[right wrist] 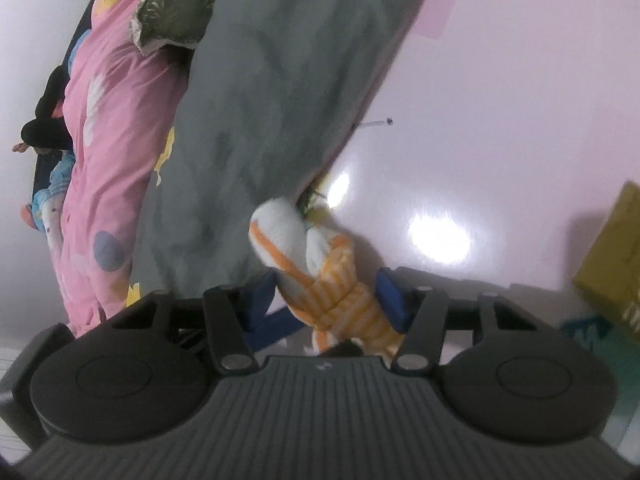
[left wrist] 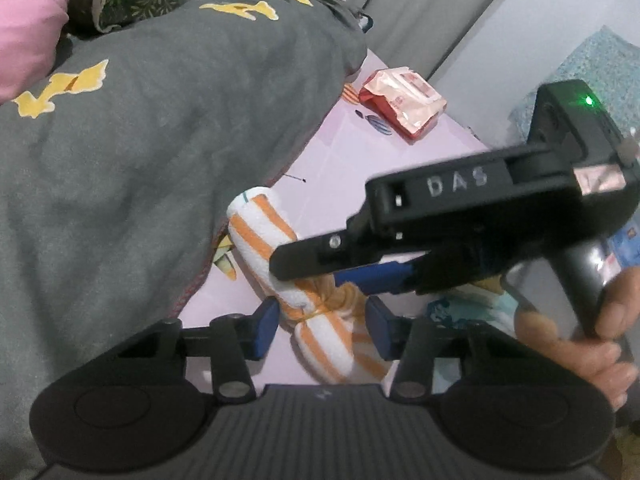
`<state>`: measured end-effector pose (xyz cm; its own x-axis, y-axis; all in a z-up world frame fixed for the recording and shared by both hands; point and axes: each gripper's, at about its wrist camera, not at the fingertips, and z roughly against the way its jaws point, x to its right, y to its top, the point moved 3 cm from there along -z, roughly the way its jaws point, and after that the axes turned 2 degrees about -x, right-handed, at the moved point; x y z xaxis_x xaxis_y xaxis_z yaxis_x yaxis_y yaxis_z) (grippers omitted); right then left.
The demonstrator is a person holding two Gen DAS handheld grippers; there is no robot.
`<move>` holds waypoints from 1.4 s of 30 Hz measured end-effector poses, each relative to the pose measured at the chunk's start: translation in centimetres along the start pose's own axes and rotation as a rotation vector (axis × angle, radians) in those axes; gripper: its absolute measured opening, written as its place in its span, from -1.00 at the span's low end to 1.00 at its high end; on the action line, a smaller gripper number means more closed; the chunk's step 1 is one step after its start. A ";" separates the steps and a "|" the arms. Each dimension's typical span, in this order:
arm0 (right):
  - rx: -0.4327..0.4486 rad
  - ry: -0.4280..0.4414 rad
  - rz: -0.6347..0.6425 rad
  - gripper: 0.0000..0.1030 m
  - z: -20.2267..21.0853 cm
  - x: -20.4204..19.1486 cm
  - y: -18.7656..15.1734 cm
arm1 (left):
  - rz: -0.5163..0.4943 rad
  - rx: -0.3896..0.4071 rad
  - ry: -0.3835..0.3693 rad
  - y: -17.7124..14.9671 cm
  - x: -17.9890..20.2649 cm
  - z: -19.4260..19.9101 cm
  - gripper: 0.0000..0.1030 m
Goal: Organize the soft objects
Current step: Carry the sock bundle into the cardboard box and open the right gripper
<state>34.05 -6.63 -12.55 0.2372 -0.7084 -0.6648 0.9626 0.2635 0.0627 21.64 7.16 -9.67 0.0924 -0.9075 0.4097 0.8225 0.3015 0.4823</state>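
A rolled white towel with orange stripes, tied at its middle, lies on the pale pink sheet by the edge of a grey quilt. My left gripper straddles the towel's near half, and both blue pads touch its sides. My right gripper comes in from the right, held by a hand, and closes on the knotted middle. In the right wrist view the right gripper has the knot filling the gap between its pads.
The grey quilt with yellow prints is heaped on the left, with a pink quilt and a green leafy pillow behind it. A red packet lies further along the sheet. A yellow box stands at the right.
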 end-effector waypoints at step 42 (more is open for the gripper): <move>0.497 -0.197 -0.480 -0.27 28.5 22.8 -36.3 | -0.735 -0.198 -0.513 -13.6 31.8 3.2 0.11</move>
<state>8.28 -51.07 -8.76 -0.2531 -0.7888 -0.5601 0.9012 -0.4028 0.1600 11.60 -24.91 -0.71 -0.7134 -0.5959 0.3687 0.6614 -0.3990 0.6351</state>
